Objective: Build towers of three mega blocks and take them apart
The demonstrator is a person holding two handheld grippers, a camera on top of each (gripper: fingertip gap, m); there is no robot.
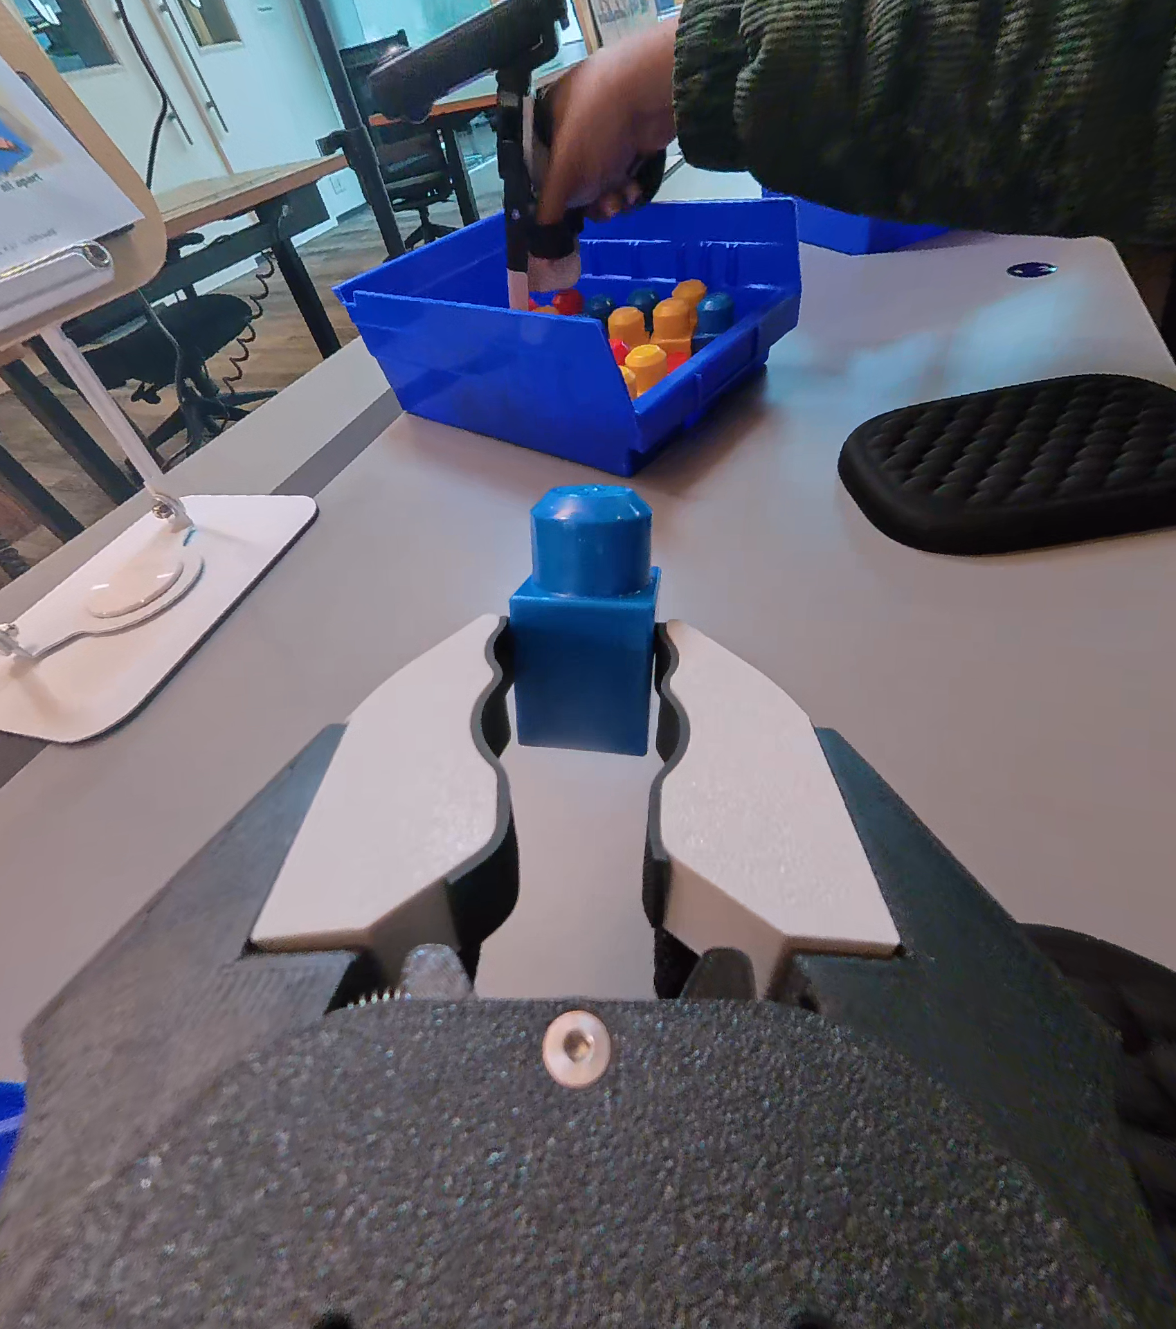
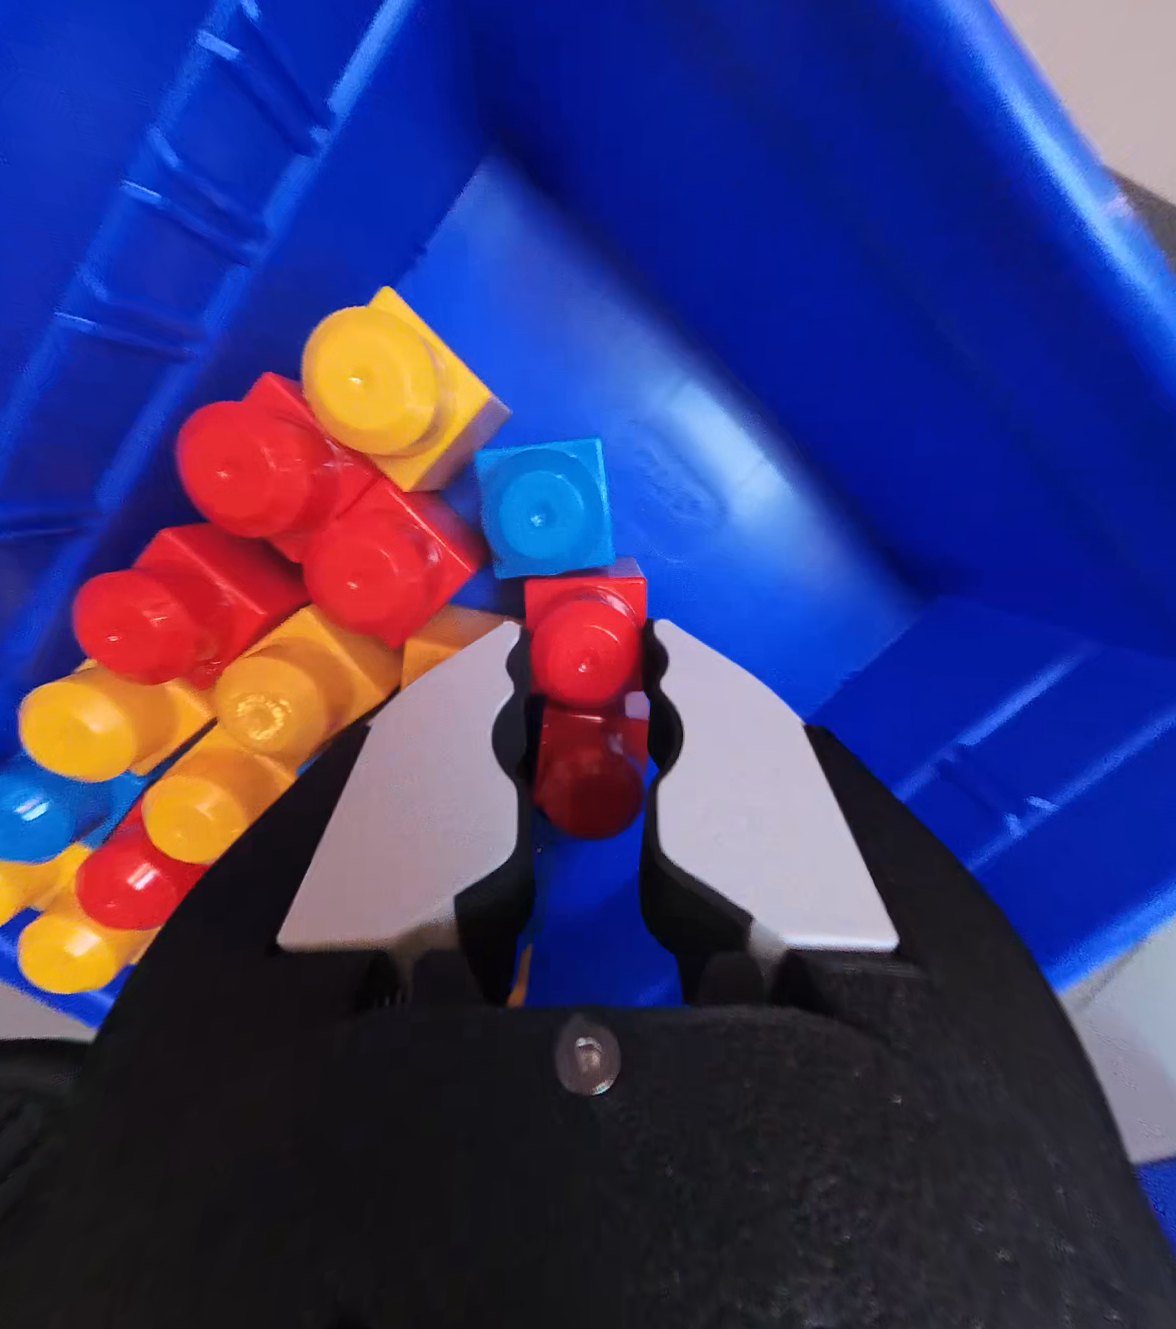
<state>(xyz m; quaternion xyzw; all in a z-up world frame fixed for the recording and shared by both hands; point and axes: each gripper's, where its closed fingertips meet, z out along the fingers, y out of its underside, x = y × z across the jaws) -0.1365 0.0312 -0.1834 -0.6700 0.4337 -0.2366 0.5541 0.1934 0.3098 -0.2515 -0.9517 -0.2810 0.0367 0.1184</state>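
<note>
Grey table (image 1: pixel 858 647), blue bin (image 1: pixel 498 374) holding blocks (image 1: pixel 671 320)

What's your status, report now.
Left gripper shut on blue block, upright on table. Right gripper in bin, shut on red block. Nothing obstructing.

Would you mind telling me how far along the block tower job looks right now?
Done: little; no blocks are joined yet. In hand: the left gripper grips a single-stud blue plastic block upright on the grey table, and the right gripper, down in the blue plastic bin, closes around a red plastic block. Left: stacking it, adding a third, then taking the tower apart.
</note>
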